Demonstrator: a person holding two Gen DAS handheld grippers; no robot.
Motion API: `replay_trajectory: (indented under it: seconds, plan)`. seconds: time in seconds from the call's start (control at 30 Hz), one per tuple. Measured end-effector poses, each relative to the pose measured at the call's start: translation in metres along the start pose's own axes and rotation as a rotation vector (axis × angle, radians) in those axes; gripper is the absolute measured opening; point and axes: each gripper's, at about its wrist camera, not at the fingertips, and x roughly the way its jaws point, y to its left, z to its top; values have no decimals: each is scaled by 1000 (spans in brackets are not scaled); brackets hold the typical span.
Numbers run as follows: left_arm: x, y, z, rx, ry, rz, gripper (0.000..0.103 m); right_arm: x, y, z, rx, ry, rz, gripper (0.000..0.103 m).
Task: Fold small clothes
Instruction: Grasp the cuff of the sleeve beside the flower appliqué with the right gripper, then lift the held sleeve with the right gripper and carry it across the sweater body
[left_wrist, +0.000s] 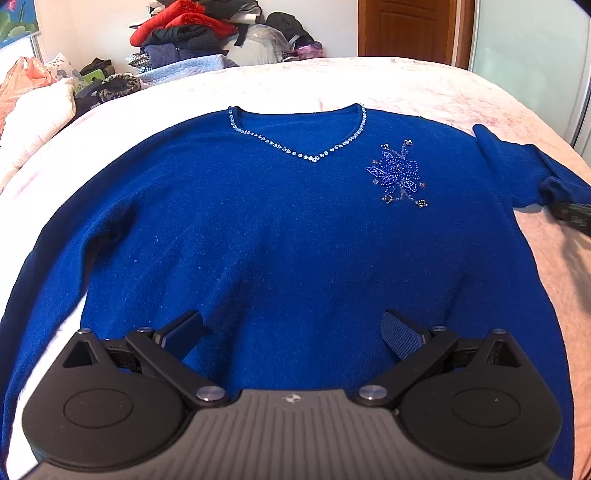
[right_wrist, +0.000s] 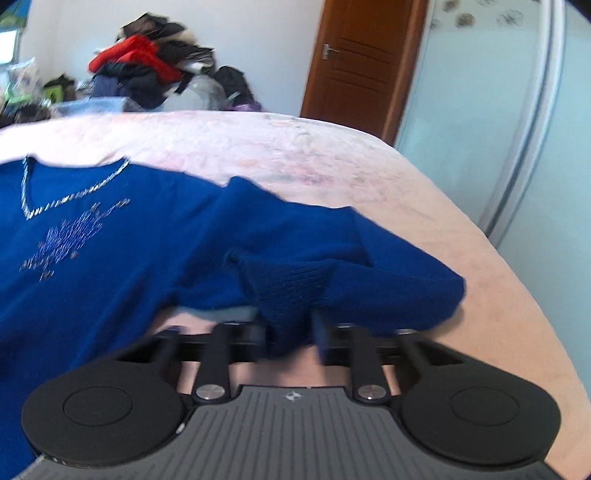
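I see the royal-blue knitted V-neck sweater (left_wrist: 277, 229) with its beaded neckline and sequin flower lying face up on the bed's pale pink bedspread (left_wrist: 424, 85). My left hand-held gripper (left_wrist: 291, 332) hangs over the sweater's lower front with its jaws wide and nothing between them. My right hand-held gripper (right_wrist: 290, 338) is clamped on the cuff of the sweater's sleeve (right_wrist: 295, 280), which is bunched and lifted off the bedspread near the bed's edge; that view is blurred. Beyond the far side of the bed I see a heap of red and dark clothes (left_wrist: 184, 33), an orange plastic bag (left_wrist: 26, 74), a brown wooden door (right_wrist: 362, 62) and a pale frosted sliding panel (right_wrist: 498, 110). Nothing lies on the sweater.
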Motion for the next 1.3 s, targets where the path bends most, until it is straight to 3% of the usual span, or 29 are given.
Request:
replay_trajectory:
  seconds: [0.07,0.3,0.37,0.53,0.73,0.87,0.93,1.13,1.3]
  plan:
    - [3,-1,2,4,7,-2,103,-9,-19,-2,41,-14,2,8]
    - [8,-6,4,25,13,-14,103,-45,-104,-12,119,-53,-184,8]
    - [8,-7,4,27,14,-15,103,-52,-133,-17,204,-48,-187,8]
    - [10,-6,5,24,21,-8,103,-59,-195,-27,472,-57,-93,9]
    - [11,-5,6,18,21,1,103,-57,-213,-32,691,-81,114,10]
    - [13,-5,5,20,30,2,103,-46,-201,-26,666,-64,119,11]
    - [13,-5,5,28,25,8,103,-47,-200,-28,681,-62,162,11]
    - [12,8,10,4,10,34,103,-57,-158,-10,656,-62,425,11]
    - [12,21,10,-25,17,45,103,-43,-130,33,667,-66,648,11]
